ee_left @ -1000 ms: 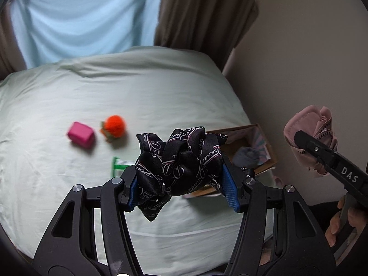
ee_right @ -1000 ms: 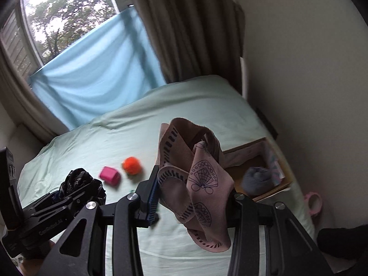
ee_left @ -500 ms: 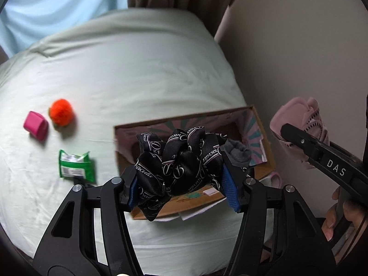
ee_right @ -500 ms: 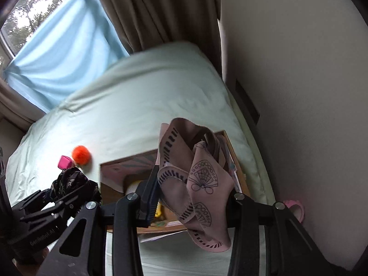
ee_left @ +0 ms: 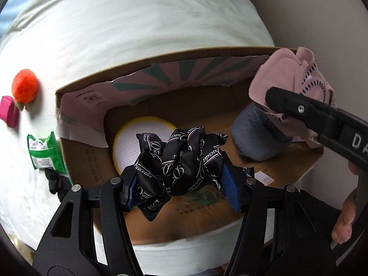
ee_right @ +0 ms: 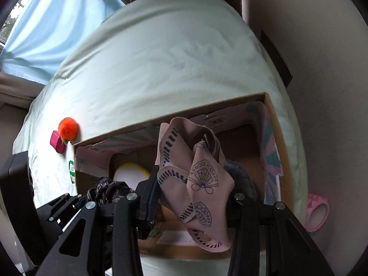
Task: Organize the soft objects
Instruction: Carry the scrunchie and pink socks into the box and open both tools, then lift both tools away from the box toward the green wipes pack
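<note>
My left gripper (ee_left: 181,179) is shut on a black scrunchie (ee_left: 181,161) with white script and holds it over the open cardboard box (ee_left: 161,59). My right gripper (ee_right: 191,197) is shut on a pink printed sock (ee_right: 195,184) and holds it over the same box (ee_right: 174,112), to the right of the left gripper. In the box lie a white pad with a yellow rim (ee_left: 142,142) and a grey fuzzy item (ee_left: 257,135). The right gripper with the sock (ee_left: 292,76) also shows in the left wrist view.
The box sits on a pale green bed (ee_left: 138,23) next to a wall. Left of the box lie an orange pom-pom (ee_left: 24,88), a magenta block (ee_left: 8,111), a green packet (ee_left: 43,151) and a small black item (ee_left: 57,182). A pink ring (ee_right: 317,214) lies at the bed's right edge.
Both grippers have moved forward and down over the box, which now fills the view. The scrunchie and the sock stay held.
</note>
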Action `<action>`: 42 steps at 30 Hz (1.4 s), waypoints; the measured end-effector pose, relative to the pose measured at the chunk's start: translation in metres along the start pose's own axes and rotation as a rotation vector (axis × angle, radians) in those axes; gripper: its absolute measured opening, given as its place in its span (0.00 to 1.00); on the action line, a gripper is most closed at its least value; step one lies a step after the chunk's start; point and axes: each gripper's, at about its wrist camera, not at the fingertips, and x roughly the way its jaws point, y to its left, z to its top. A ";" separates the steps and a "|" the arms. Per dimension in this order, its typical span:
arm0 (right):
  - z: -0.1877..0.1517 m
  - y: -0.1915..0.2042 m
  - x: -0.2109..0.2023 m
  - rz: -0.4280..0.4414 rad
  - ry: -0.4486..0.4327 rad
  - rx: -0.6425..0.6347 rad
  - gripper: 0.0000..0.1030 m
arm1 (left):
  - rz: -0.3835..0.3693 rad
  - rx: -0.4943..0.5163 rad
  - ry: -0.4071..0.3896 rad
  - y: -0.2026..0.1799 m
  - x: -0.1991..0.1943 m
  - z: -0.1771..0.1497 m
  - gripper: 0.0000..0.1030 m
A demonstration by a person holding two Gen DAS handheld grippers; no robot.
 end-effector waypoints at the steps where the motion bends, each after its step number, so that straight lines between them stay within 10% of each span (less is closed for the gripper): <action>1: 0.003 -0.002 0.003 0.002 0.001 0.005 0.41 | 0.013 0.006 -0.007 -0.002 0.000 0.001 0.72; 5: 0.008 -0.003 0.010 0.017 0.003 0.035 0.93 | 0.081 0.065 -0.020 -0.006 -0.007 0.002 0.99; 7: 0.010 -0.004 0.008 0.009 -0.010 0.037 0.99 | 0.086 0.090 -0.017 -0.006 -0.009 -0.001 0.99; 23: -0.006 0.003 -0.027 -0.008 -0.071 0.042 0.99 | 0.059 0.068 -0.090 0.011 -0.059 -0.002 0.99; 42: -0.063 0.102 -0.163 -0.068 -0.312 -0.162 0.99 | 0.069 -0.016 -0.434 0.074 -0.233 -0.090 0.99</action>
